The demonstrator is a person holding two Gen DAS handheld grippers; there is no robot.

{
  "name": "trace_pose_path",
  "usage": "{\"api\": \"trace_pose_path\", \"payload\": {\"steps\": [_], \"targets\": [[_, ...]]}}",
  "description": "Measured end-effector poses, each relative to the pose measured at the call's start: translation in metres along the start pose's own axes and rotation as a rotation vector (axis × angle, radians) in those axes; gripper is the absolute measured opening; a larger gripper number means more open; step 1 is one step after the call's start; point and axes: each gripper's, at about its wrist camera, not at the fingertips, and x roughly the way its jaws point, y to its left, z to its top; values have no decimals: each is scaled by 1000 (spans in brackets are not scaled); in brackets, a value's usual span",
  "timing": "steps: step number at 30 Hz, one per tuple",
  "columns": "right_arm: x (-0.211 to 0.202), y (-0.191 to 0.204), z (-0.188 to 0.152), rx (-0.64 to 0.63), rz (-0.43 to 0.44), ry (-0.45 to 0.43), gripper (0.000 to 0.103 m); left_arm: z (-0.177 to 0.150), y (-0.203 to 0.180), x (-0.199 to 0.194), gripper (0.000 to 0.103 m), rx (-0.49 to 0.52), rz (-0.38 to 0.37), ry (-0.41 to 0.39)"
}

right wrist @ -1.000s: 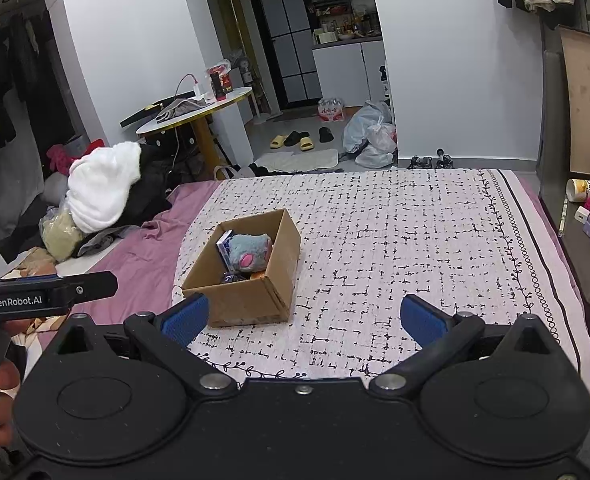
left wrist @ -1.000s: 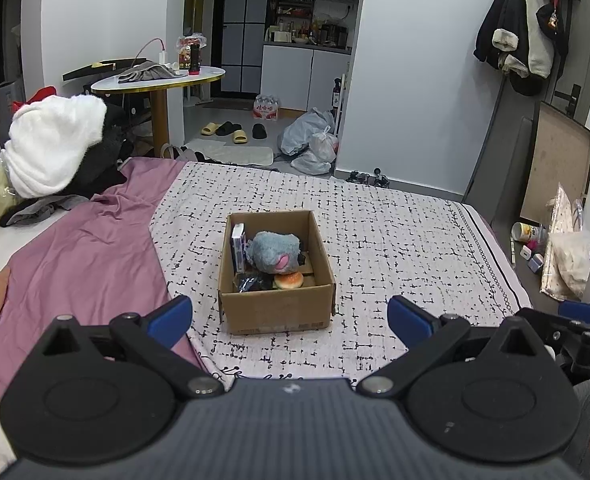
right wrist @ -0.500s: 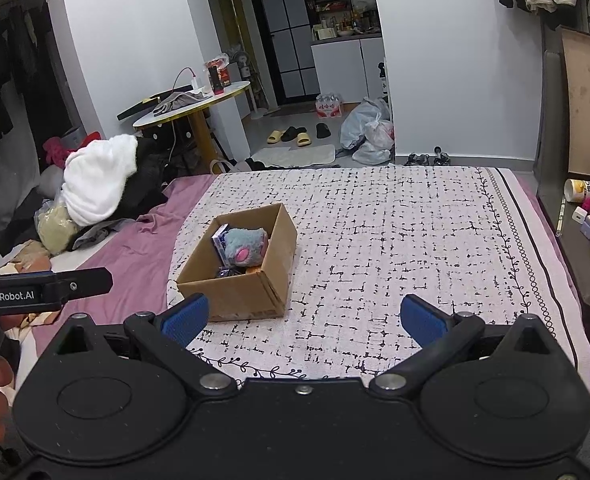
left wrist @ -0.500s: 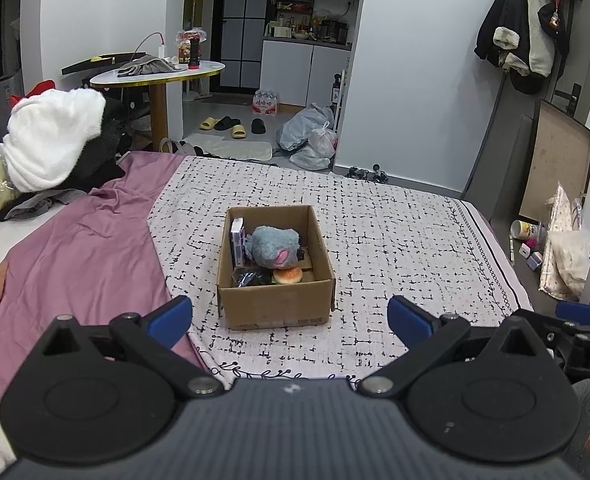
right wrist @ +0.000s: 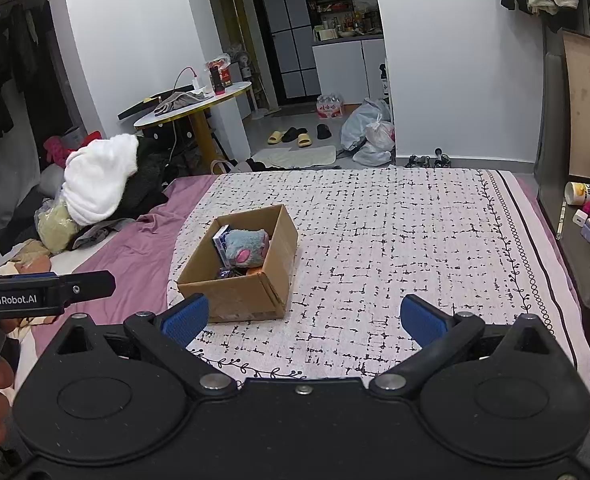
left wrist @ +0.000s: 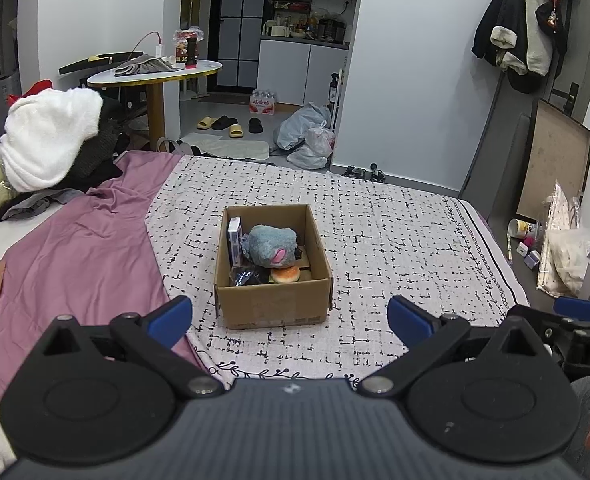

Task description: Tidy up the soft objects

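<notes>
An open cardboard box (left wrist: 273, 304) (right wrist: 251, 292) sits on the patterned white bedspread (left wrist: 395, 240). Inside lie a grey-blue plush toy (left wrist: 271, 245) (right wrist: 244, 246), a bun-shaped soft toy (left wrist: 284, 275), a blue-and-white carton (left wrist: 234, 238) and a dark crinkly packet (left wrist: 247, 277). My left gripper (left wrist: 289, 316) is open, empty, and held back from the box's near wall. Also open and empty, my right gripper (right wrist: 301, 318) is to the right of the box and short of it. The left device's body (right wrist: 43, 294) shows in the right wrist view.
A purple sheet (left wrist: 75, 248) covers the bed's left side. Piled clothes with a white fluffy item (left wrist: 47, 140) lie far left. A round table (left wrist: 155, 74), slippers and plastic bags (left wrist: 307, 136) are on the floor beyond. Small items (right wrist: 583, 208) crowd the bed's right edge.
Both grippers have drawn back slightly from the bed; the box appears a little farther off. Both stay open and empty. Box contents are unchanged.
</notes>
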Motion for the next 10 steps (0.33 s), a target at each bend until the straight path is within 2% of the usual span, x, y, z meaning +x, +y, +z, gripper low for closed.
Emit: {"api": "trace_pose_path", "payload": {"steps": [10], "targets": [[1, 1, 1, -5, 1, 2, 103, 1, -1, -2, 103, 1, 0, -5]]}}
